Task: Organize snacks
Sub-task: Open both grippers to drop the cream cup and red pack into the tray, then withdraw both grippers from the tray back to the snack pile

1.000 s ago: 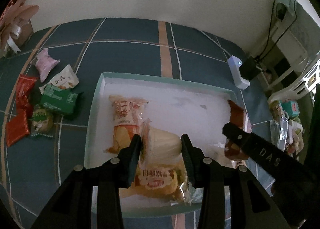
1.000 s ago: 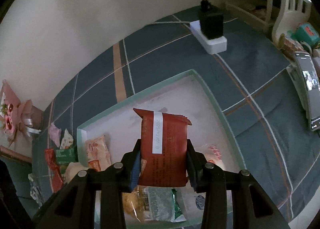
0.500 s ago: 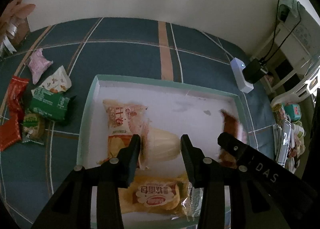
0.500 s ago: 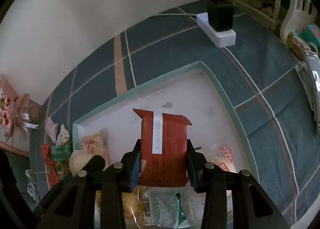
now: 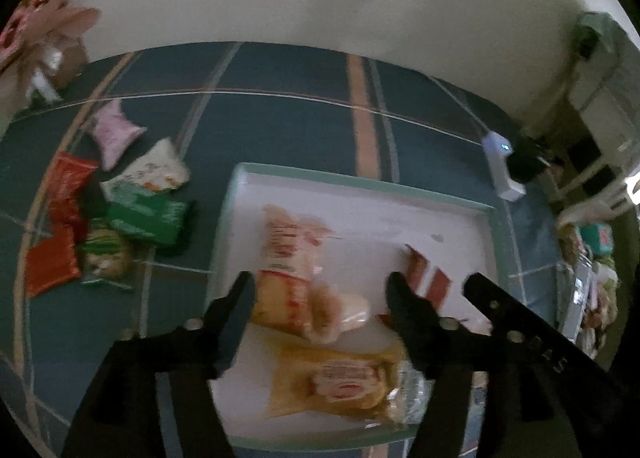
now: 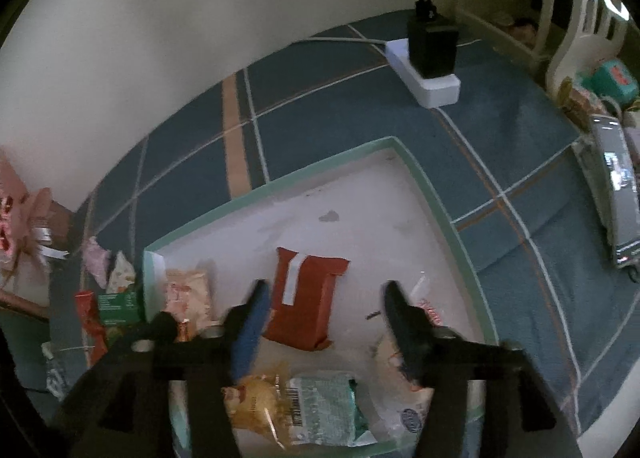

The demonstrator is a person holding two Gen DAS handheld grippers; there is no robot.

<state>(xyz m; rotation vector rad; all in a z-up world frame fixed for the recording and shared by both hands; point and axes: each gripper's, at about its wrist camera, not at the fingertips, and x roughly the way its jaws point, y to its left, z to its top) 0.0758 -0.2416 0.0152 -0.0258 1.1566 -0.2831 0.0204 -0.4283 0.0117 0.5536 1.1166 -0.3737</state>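
Looking down from the left wrist view, the left gripper hangs over the tray, its jaws opening and standing well apart. A pale bun in clear wrap lies between them on the tray floor, touching neither finger as far as the blur allows; it rests against a peach snack bag and just above a yellow cake packet. At the lower right of the frame the other gripper's black finger crosses in, with a red packet behind it. In the left part of the frame a loose pile of snacks sits on the blue checked cloth, outside the tray.

From the right wrist view, the right gripper is also opening, jaws wide. The red packet lies flat on the tray floor between the fingers, free of both. A green and yellow packet sits at the bottom edge.

Both hands seem to be at the letting-go step, each snack now delivered into the tray. The next move likely calls for lifting both grippers straight up clear of the packets, then carrying one over to the pile at the left to fetch another snack.
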